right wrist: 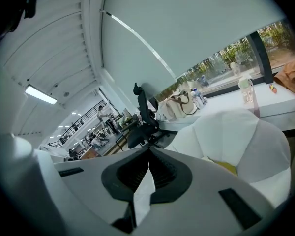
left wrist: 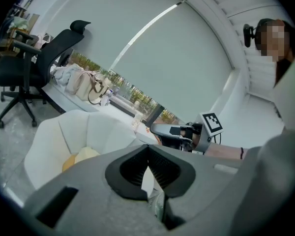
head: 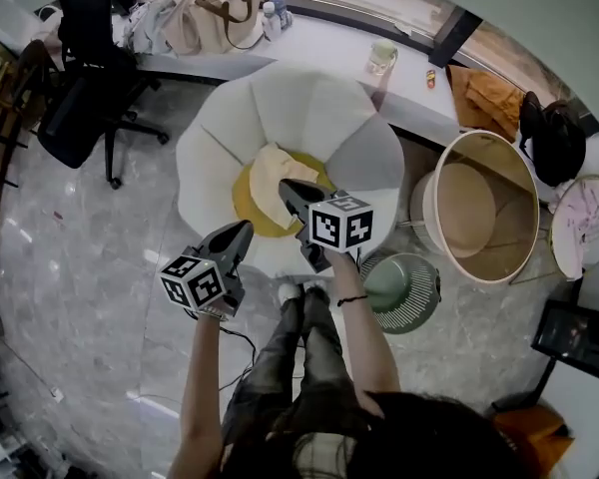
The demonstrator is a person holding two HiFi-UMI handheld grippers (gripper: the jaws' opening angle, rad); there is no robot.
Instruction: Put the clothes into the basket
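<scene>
Head view is showing the clothes, a single pale cream garment [head: 268, 176], lying crumpled on the yellow cushion [head: 242, 200] of a white petal-shaped chair [head: 220, 143], straight ahead of the person. Its longer side is running from the chair's back toward the person's feet. The right gripper [head: 286, 187] is pointing at the garment's near right edge with its tips just beside the cloth, though whether they are touching it is hard to judge from above. The left gripper [head: 246, 230] is hanging farther back and to the left, so the right hand is sitting nearer the grab. Both tools are pressed together on nothing: the left gripper view is showing its jaws meeting at the tip, and the right gripper view is showing the same. The jaws are therefore needing to spread before any pinch. The basket [head: 514, 183] is standing on the floor to the chair's right, well apart from the garment and on the right gripper's side.
</scene>
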